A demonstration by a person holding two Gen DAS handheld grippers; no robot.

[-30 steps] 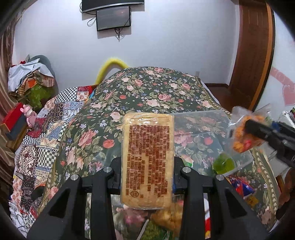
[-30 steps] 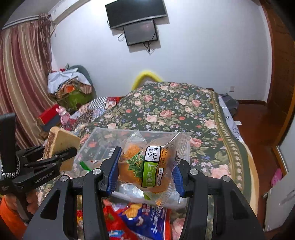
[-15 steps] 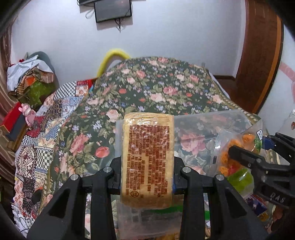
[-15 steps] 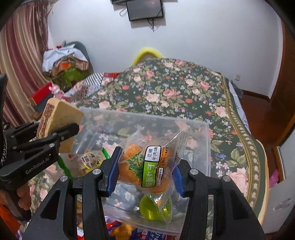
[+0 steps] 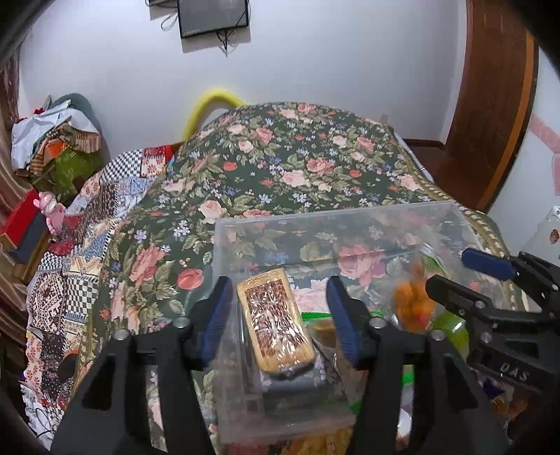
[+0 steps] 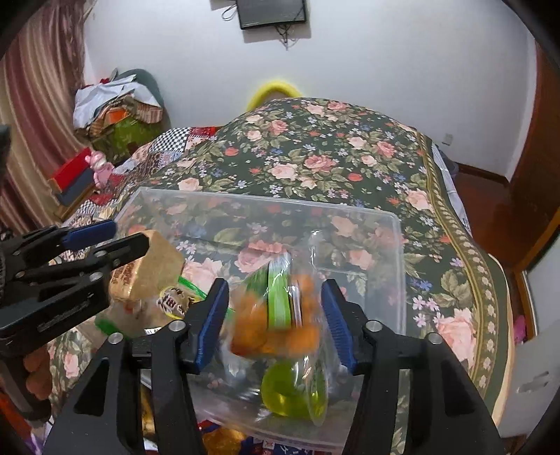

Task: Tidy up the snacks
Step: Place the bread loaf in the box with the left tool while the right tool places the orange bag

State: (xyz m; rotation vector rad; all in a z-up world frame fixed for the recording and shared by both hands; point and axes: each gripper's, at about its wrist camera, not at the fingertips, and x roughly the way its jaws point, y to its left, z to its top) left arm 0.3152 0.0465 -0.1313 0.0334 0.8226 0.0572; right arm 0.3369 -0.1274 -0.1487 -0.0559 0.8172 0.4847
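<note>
Floral bedspread (image 5: 301, 168) in dark green with pink roses covers the bed, and on it sits a clear plastic bin (image 5: 336, 218) into which both snacks are going; past it are a white wall, a small wall screen (image 6: 271, 12) and a heap of clothes (image 6: 115, 101) at the left. Left gripper (image 5: 280, 315) hangs over the bin with its blue-padded jaws spread, and the tan biscuit pack (image 5: 274, 318) lies between them, apparently touching neither, tilted on other packets in the bin. Right gripper (image 6: 273, 315) is likewise spread, the clear bag of orange snack balls (image 6: 280, 315) blurred between its pads and seemingly dropping toward a green jelly cup (image 6: 292, 388) on the bin floor. That bag looks light, crinkly and slippery, with crushable contents, so a gentle pinch across the filled middle seems wiser than one on the loose film edge. Stiffer and flatter, the biscuit pack is probably brittle inside and best taken across its narrow sides. More wrappers lie on the bedspread in front of the bin (image 6: 217, 437), likely the next picks. Bin walls and the closeness of the two grippers are the main obstacles, since each tool reaches into the same small opening
</note>
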